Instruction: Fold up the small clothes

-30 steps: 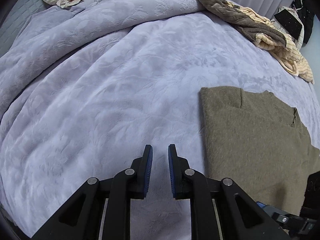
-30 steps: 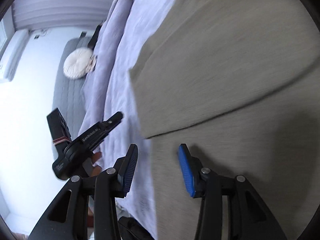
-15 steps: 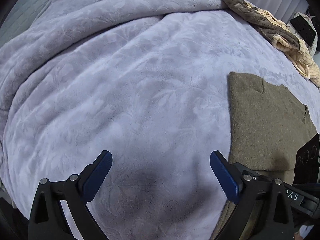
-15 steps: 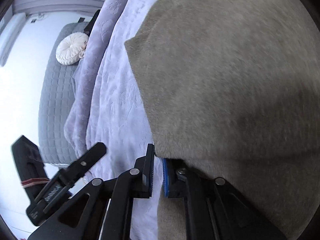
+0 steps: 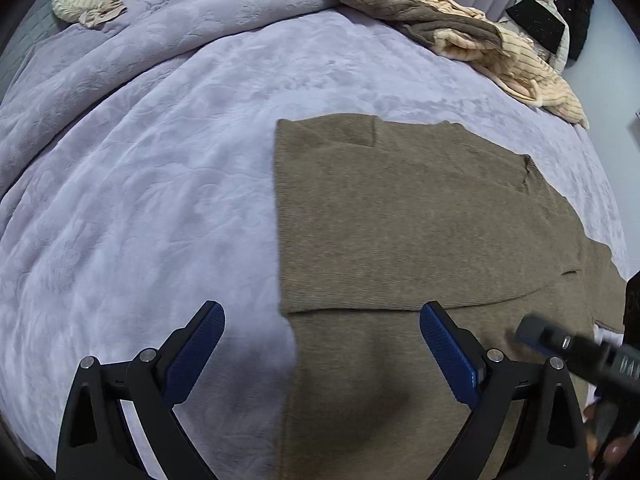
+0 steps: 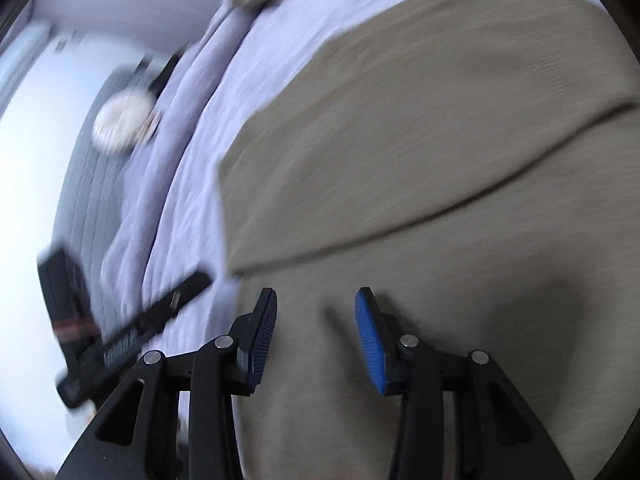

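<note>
Both grippers hang over the bed [image 5: 140,200], where the olive sweater [image 5: 400,220] lies flat with one layer folded over. Half a second ago the right gripper [image 6: 316,334] was nearly shut at the fold's edge; its jaws have just been opening and now stand apart, nothing between them. Since a second ago the left gripper [image 5: 322,354] has spread wide, and it now straddles the sweater's left edge, empty. Left of that edge the lilac blanket [image 5: 120,260] is bare; a heap of clothes [image 5: 460,40] sits well apart at the far side.
</note>
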### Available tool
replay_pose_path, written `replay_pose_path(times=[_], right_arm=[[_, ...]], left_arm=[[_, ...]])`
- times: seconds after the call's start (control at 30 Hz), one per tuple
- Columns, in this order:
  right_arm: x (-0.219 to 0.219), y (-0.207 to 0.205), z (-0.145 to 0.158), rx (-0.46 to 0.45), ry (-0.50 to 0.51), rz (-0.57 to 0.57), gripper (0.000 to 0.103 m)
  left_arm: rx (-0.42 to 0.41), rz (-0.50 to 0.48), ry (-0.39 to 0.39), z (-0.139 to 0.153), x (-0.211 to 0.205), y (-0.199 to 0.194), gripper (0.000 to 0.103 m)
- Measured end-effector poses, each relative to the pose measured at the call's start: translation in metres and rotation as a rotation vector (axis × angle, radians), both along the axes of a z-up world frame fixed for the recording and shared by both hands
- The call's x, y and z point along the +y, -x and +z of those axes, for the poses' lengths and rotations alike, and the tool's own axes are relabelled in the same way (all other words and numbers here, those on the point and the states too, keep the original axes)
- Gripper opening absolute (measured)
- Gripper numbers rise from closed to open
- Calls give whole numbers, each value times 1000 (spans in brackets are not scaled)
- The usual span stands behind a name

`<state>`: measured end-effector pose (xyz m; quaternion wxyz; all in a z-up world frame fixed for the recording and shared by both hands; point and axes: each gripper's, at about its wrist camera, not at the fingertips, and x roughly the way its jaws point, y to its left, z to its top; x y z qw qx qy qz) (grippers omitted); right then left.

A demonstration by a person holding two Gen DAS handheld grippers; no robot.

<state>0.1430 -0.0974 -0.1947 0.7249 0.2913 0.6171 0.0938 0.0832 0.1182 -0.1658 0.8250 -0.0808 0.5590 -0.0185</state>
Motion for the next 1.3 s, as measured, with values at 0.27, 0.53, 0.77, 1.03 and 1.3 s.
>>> replay_pose_path(times=[0.27,0.53,0.77,1.03,1.3], right_arm=[[-166,-12,-12,9,41,-485,35],[-168,2,-14,-10,49,-443,7],[-164,7,-19,11,24,-390,8],[-195,39,-6,41,-13,-358,19],[-214,68,8,33,-50,-372,39]], left_arm=[[-12,-61,-18,0,-56,-3,98],[9,-118,-46,-5,-93,-2,98],[41,-140,-45,-13,-120,3,98],[85,-209,-70,-19,-164,6,98],[136,-252,-98,-26,-202,3,98]])
